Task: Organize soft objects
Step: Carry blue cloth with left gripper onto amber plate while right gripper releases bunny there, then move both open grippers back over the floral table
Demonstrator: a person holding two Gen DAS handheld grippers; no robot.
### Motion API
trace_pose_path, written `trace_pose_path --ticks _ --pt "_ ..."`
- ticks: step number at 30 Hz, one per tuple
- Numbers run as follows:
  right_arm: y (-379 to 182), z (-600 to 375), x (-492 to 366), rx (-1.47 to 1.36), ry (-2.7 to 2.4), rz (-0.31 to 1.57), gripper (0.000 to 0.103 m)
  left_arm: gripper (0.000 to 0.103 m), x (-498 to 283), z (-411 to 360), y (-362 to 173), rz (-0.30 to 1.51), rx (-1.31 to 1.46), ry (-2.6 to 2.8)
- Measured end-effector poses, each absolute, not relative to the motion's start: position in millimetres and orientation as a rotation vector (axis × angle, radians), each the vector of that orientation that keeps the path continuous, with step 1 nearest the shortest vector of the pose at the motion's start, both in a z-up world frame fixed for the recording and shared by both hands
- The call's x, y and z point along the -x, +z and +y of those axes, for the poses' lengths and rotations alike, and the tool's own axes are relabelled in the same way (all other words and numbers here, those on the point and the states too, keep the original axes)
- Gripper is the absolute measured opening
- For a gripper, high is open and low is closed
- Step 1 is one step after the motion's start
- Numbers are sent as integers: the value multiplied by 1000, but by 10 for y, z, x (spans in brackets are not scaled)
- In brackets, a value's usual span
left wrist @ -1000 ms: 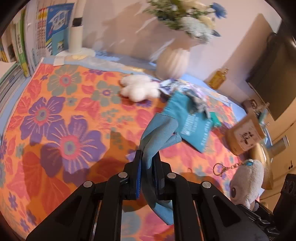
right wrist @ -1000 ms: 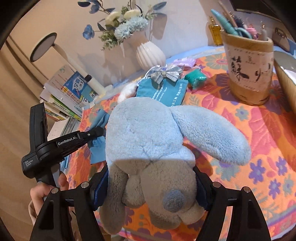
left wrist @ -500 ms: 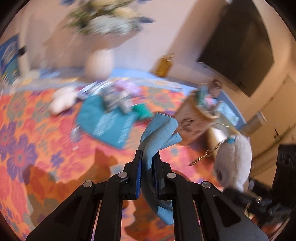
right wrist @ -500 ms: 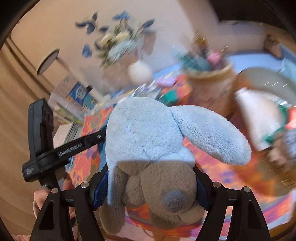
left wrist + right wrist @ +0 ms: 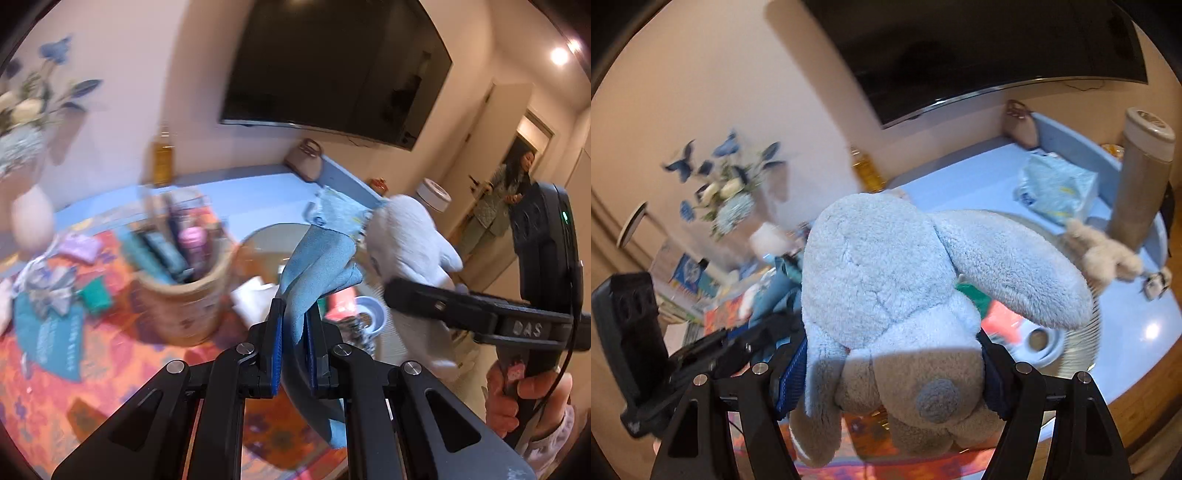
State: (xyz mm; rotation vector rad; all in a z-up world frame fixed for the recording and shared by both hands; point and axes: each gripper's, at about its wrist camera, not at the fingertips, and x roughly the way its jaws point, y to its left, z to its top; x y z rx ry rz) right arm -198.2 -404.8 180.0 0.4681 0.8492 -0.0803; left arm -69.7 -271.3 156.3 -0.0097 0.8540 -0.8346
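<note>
While both loads are up off the floral tablecloth (image 5: pixel 92 369), the reason for each grip is easy to read: the left gripper (image 5: pixel 293 354) has its blue pads clenched tight on the blue cloth (image 5: pixel 319 266), pinching it low down so that the folded top stands up above the fingers and a tail hangs below, clear of the table. The right gripper (image 5: pixel 890 373) is clamped wide around the plush dog (image 5: pixel 897 295), squeezing its tan muzzle and head from both sides, with one long blue ear flopping out to the right. In the left view that same dog shows beside the cloth, just to its right, so the two soft things are being carried close together. Ahead of them, past the bamboo holder (image 5: pixel 181 306), sits a round woven basket (image 5: pixel 1067 350) with some things already in it, and my read is that this is where both are headed. And what a swing from a second ago! Back then both cameras looked at the vase and the teal pouch across the orange flowers; now both views have panned right to the television (image 5: pixel 332 70) and the basket, while neither grip has changed at all.
</note>
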Motion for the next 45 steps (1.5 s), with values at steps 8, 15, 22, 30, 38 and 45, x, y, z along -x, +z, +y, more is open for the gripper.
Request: trace_pose_path --ticks 8,15,22,30,38,45 --pt "1661 -4534 1759 -472 -157 913 76 8 559 -3389 1369 884 -44 -880" --pt "1435 -4806 1693 -522 -210 960 77 8 371 -3668 1134 917 -49 -899" --pt "1283 -4976 1708 -677 -201 1011 88 80 310 -3774 994 961 -130 -807" --pt "1362 -4754 1753 -639 -196 1032 89 85 403 -3586 1114 916 -189 -756" --pt "1539 -4371 1738 -595 -185 1023 89 85 407 -3209 1206 955 -161 -723" --pt "1847 -3831 1668 -535 -131 975 89 85 360 -2765 1423 929 -122 -689"
